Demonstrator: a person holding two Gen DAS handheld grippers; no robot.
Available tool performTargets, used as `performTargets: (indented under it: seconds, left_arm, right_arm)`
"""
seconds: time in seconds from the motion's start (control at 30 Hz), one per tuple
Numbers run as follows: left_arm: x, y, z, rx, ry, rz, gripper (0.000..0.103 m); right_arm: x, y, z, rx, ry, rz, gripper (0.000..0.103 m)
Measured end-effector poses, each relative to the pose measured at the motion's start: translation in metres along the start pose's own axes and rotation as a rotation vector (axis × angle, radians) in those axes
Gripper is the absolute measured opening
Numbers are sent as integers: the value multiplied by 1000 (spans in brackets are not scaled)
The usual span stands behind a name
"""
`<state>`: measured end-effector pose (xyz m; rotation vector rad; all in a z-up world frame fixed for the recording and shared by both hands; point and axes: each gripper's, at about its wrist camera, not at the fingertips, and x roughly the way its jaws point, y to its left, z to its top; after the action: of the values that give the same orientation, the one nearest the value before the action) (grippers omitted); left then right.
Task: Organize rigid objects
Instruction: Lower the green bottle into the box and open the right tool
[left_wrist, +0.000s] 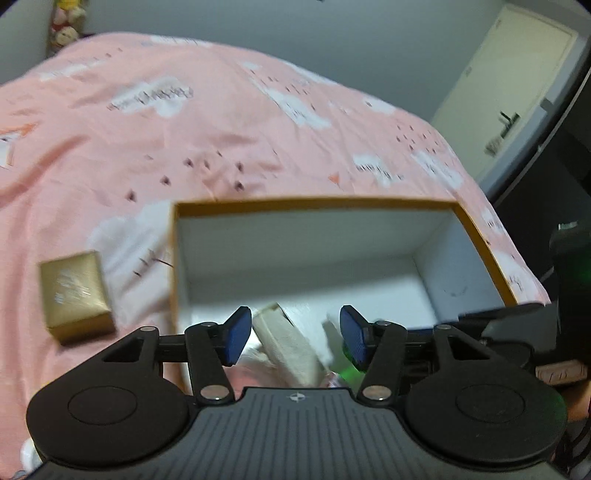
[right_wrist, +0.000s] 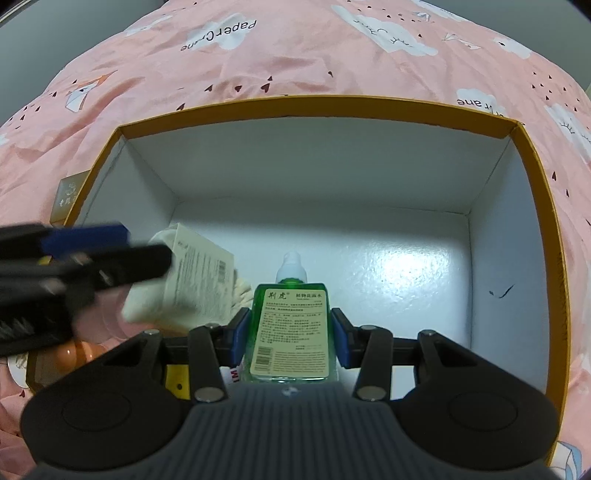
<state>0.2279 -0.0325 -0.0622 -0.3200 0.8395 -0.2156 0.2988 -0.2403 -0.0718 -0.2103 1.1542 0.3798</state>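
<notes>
right gripper (right_wrist: 290, 338): jaws pinch the green bottle (right_wrist: 290, 328) by its sides, blue pads flat against both flanks; pointing steeply down into the box
green bottle: label faces the camera, white cap (right_wrist: 291, 266) points away from the fingers toward the box floor; base sits back between the pads
left gripper (left_wrist: 295, 334): jaws spread, blue pads (left_wrist: 236, 334) apart with clear gap either side of the cream carton; nothing pinched
cream carton (left_wrist: 291, 347): tilted, lying between and just below the left fingers, touching neither pad; in the right wrist view it shows at (right_wrist: 192, 280) just left of the bottle, printed side and barcode up, partly covered by the left gripper (right_wrist: 88, 258), which is blurred
white cloth-like item (right_wrist: 242, 290): under the carton's edge, between carton and bottle; cannot tell what it is
storage box (right_wrist: 317, 105): orange rim, white inside; both pairs of fingers reach over its near edge; floor ahead of the bottle is bare white with a glare patch
dark scuff (right_wrist: 500, 291): on the inner wall to the right of the right fingers
gold box (left_wrist: 75, 295): outside the storage box, left of the left fingers, resting on the bedspread, near the box's left wall
orange rounded items (right_wrist: 75, 352): left of the right fingers, under the left gripper; blurred, type unclear
bedspread (left_wrist: 221, 110): pink, white cloud print, under and beyond everything
door (left_wrist: 517, 92): far right background
</notes>
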Motion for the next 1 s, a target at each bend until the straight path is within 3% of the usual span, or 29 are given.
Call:
performTargets:
  seconds: [0.27,0.8,1.0]
  left_arm:
    - [-31,23,0,-64,-89,51,63]
    - [-51,57,-28,-144,-59,131,63]
    - [-53,58,-32,-146,-46,141,63]
  right_arm:
    - [2,19,3,-33,1,28,45]
    - [28,33,9,-85,123,-68,46]
    - [25,36,7,-103,124,-84,51]
